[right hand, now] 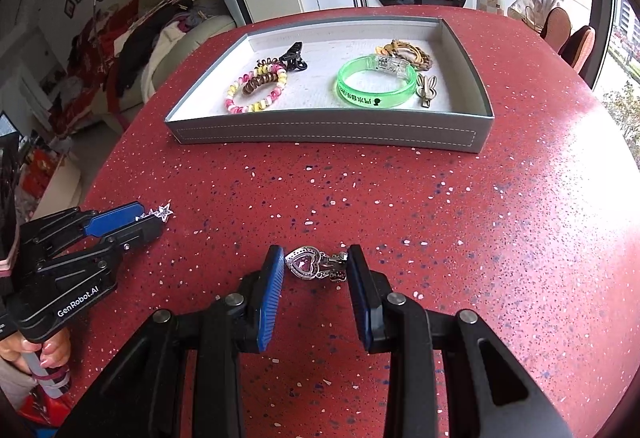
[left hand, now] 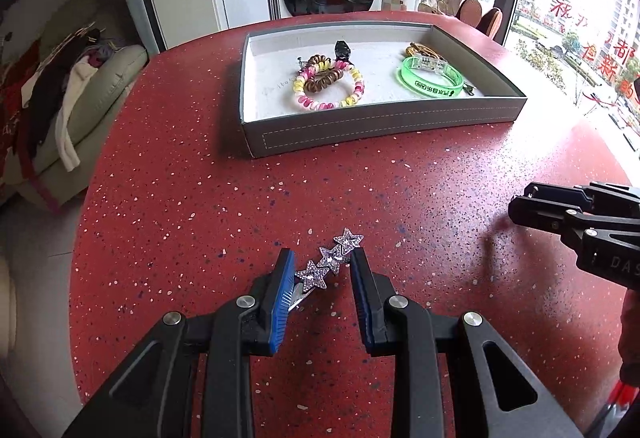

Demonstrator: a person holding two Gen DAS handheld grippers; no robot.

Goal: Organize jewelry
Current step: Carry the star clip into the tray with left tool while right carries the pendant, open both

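Two pieces pinched above the red speckled table (right hand: pixel 460 206), each gripper carrying one.

Left gripper (left hand: pixel 322 270) clamped on the star hair clip (left hand: pixel 330 262): three rhinestone stars in a row, long axis slanting from the near-left pad up and away to the right, the far star poking out past the fingertips. Left pad pressed at the clip's near end, right pad against the middle star. Seen from the right wrist camera as well, with one star (right hand: pixel 165 212) jutting beyond the blue pad.

Right gripper (right hand: pixel 316 264) pinching the heart clip (right hand: pixel 316 265), a heart-shaped jewelled piece with a small metal clasp on its right; long axis crosswise, running pad to pad, both ends touching the blue pads.

Grey tray (right hand: pixel 328 134) straight ahead of both grippers, well apart across bare table, front wall facing them. Already inside: beaded bracelet (right hand: pixel 256 90) around a brown coil tie (right hand: pixel 262 80) on the left, green bangle (right hand: pixel 374 88) on the right, small clips behind and beside it.

Judged next: forward carry over the front wall. Left gripper better lined up with the tray's left half, right gripper with the gap between bracelet and bangle. Risk: the star clip's overhanging tip catching the rim on a low pass.
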